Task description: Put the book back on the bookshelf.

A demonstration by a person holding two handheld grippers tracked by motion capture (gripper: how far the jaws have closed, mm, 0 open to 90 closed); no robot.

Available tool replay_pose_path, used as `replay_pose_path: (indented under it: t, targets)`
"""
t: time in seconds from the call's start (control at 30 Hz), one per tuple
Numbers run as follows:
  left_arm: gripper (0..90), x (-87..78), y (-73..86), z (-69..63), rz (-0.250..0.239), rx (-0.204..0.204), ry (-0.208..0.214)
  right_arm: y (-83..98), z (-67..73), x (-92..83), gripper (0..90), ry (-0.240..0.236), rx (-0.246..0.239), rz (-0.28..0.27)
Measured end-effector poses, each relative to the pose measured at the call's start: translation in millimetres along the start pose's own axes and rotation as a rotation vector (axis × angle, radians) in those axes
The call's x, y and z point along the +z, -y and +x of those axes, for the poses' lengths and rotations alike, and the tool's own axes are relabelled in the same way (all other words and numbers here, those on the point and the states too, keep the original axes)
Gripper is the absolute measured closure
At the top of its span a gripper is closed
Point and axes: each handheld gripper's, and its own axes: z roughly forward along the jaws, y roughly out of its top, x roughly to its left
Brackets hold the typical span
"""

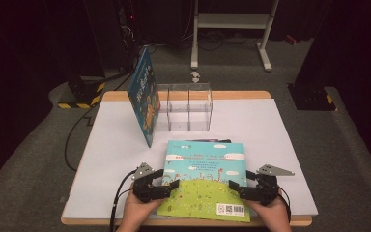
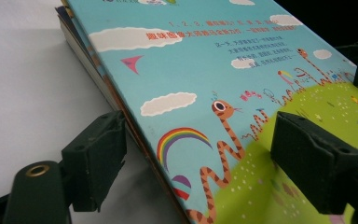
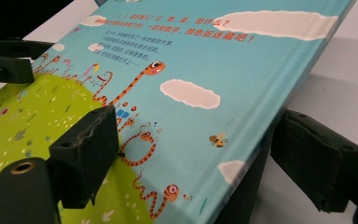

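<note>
At the left back of the white tabletop (image 1: 111, 145) a blue picture book (image 1: 144, 96) stands on its edge and leans against a see-through plastic box with dividers (image 1: 186, 107). The box sits near the back edge, in the middle.

In front of the box, at the front edge, a flat picture book with a blue sky and green hill cover (image 1: 206, 176) lies on top of other books. Their edges peek out under it at its left side.

The left gripper (image 1: 163, 184) is at this book's left edge. Its jaws are wide open. One jaw is over the cover and one is beside the edge, over the table. They do not squeeze the book.

The right gripper (image 1: 242, 186) is at the book's right edge. Its jaws are wide open too, one above the cover and one lower, beside the edge. The book is between them, not pinched.
</note>
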Motion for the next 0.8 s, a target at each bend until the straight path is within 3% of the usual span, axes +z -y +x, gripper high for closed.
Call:
replay_pose_path:
  t: [0.1, 0.27, 0.3, 0.37, 0.4, 0.57, 0.8]
  targets:
    - [17.5, 0.7, -0.3, -1.7, 0.001, -0.003, -0.007, -0.3, -0.3, 2.0, 14.1, -0.023, 0.006, 0.01]
    - [15.9, 2.3, -0.3, -0.8, 0.0, -0.015, -0.003, -1.7, -0.1, 2.9, 14.1, -0.017, 0.01, 0.021]
    - [15.8, 2.7, -0.3, 0.7, 0.005, -0.03, 0.01, -1.6, -0.2, 2.6, 14.2, -0.017, 0.01, 0.022]
    - [17.8, 5.4, 0.5, 4.0, 0.031, -0.073, 0.076, -1.4, -0.4, 2.2, 14.7, -0.02, 0.013, 0.026]
    - [17.0, 6.7, 0.6, 1.9, 0.037, -0.078, 0.083, -1.6, -0.3, 2.0, 15.0, -0.018, 0.01, 0.028]
    - [16.4, 4.2, -3.5, -2.5, 0.045, -0.053, 0.06, -3.9, 1.5, 1.9, 15.4, -0.005, 0.019, 0.055]
    - [18.0, 0.6, -10.8, -7.8, 0.05, -0.001, 0.035, -7.0, 4.6, -2.1, 19.5, 0.023, 0.004, 0.049]
